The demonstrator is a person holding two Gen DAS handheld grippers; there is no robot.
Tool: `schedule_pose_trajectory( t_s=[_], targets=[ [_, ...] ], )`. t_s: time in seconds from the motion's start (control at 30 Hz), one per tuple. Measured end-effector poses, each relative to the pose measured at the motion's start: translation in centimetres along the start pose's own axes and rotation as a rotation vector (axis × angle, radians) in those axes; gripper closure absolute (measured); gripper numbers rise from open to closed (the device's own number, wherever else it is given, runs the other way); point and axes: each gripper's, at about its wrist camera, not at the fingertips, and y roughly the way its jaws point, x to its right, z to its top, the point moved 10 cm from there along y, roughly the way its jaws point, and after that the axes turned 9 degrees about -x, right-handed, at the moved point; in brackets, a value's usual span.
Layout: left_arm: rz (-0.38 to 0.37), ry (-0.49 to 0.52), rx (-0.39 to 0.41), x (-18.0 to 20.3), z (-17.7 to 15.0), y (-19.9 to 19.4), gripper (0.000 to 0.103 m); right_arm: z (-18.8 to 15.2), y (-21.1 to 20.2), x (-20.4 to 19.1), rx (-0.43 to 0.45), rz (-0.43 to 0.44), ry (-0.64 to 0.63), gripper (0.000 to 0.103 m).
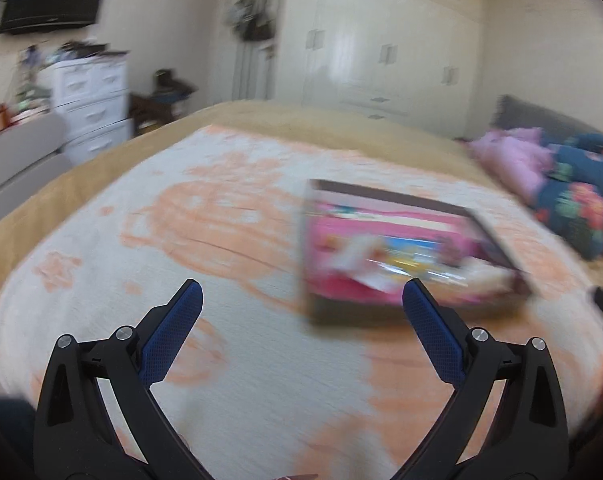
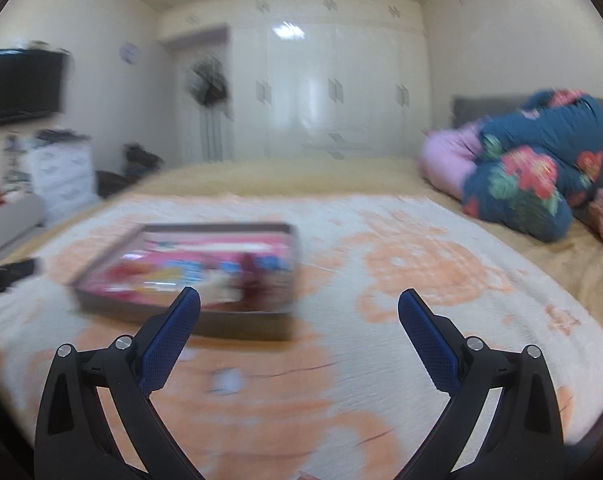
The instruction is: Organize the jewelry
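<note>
Jewelry cannot be made out as separate pieces; only a blurred pink, yellow and white jumble is seen inside a shallow dark-rimmed rectangular box [image 1: 401, 256], which lies on the white-and-peach patterned blanket [image 1: 221, 220] covering the bed. In the right wrist view the same box [image 2: 189, 272] sits to the left of centre, and a small pale squarish item [image 2: 225, 380], too blurred to identify, is shown on the blanket near the camera; this item is not seen in the left wrist view. The left gripper [image 1: 301, 300] is held low over the blanket with its jaws spread wide and nothing between them, its right finger overlapping the box's near edge in the picture. The right gripper [image 2: 299, 308] is likewise held wide apart and empty, its left finger crossing the box's near rim. Textured blue pads [image 2: 169, 340] are fitted on black fingers. A floral quilt [image 2: 533, 176] is bundled at the far right, and white wardrobe doors [image 2: 333, 92] stand beyond the bed.
</note>
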Motion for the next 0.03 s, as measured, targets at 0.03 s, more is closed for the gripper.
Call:
schedule_pose_trajectory(
  t_s=[0.03],
  targets=[
    [0.029,-0.033,-0.021,-2.02,1.25,1.56,0.011,0.43,1.44,1.49,-0.038,-0.023,0.021,0.006]
  ],
)
